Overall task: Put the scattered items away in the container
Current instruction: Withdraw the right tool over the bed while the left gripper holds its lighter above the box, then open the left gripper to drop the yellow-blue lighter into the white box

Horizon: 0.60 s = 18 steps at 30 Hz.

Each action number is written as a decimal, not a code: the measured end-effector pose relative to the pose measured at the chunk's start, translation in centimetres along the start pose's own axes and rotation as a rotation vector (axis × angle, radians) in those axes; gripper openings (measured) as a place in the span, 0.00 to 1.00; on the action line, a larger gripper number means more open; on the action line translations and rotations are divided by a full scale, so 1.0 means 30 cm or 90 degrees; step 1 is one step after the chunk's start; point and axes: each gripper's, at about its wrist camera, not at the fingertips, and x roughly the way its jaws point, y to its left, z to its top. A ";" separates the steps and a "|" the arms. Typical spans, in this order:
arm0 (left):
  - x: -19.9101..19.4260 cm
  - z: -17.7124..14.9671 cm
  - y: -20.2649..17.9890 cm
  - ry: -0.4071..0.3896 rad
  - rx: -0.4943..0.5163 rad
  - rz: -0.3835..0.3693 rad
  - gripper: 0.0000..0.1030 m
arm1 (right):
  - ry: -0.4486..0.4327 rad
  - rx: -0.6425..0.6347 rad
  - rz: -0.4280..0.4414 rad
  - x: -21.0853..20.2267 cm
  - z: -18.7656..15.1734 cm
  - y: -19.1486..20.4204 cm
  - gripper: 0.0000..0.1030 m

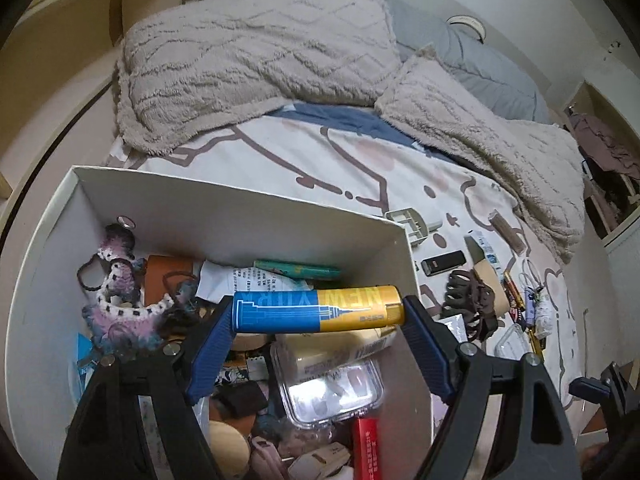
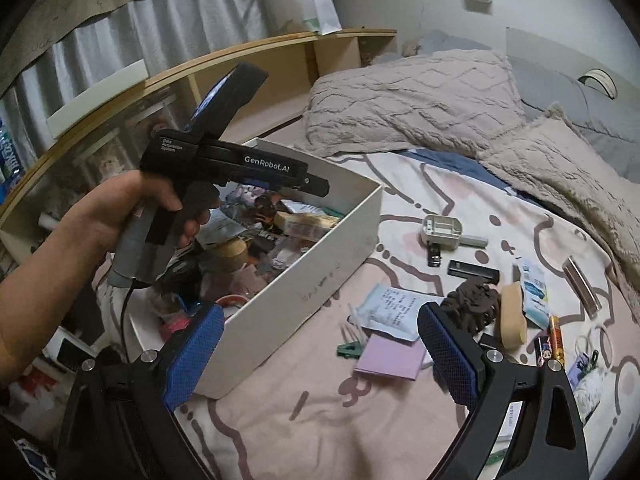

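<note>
My left gripper [image 1: 318, 316] is shut on a blue and yellow tube [image 1: 316, 310], gripped end to end and held level above the white box [image 1: 240, 192]. The box is crowded with small items: a knitted piece [image 1: 120, 280], a clear case [image 1: 332, 392], a red pack [image 1: 366, 448]. In the right wrist view a hand [image 2: 132, 216] holds that gripper over the box [image 2: 304, 288]. My right gripper [image 2: 320, 312] is open and empty, low over the bed beside the box's near wall. A brown hair claw [image 2: 474, 304], a purple pad [image 2: 392, 356] and a white sachet [image 2: 394, 312] lie just ahead of it.
More loose items dot the patterned sheet [image 2: 320, 420] right of the box: a black stick [image 2: 472, 270], a grey plastic part [image 2: 440, 230], a tan sponge [image 2: 512, 316], batteries [image 2: 554, 340]. Beige fluffy blankets [image 1: 256, 52] lie behind. A wooden shelf [image 2: 280, 52] runs at the left.
</note>
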 end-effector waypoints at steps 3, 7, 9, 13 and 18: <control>0.020 0.007 -0.001 0.013 -0.002 0.011 0.79 | -0.008 0.001 0.004 -0.001 -0.008 0.000 0.94; 0.041 0.006 0.001 0.029 -0.008 0.022 0.92 | -0.019 -0.005 0.006 -0.003 -0.024 0.009 0.94; 0.036 0.001 0.001 0.023 -0.009 0.029 0.95 | -0.024 -0.006 0.004 -0.007 -0.033 0.012 0.94; 0.022 -0.012 -0.005 0.017 -0.009 0.022 0.95 | -0.036 -0.001 0.005 -0.017 -0.049 0.018 0.95; -0.018 -0.035 -0.033 -0.013 0.006 0.024 0.95 | -0.056 0.006 -0.009 -0.040 -0.059 0.012 0.95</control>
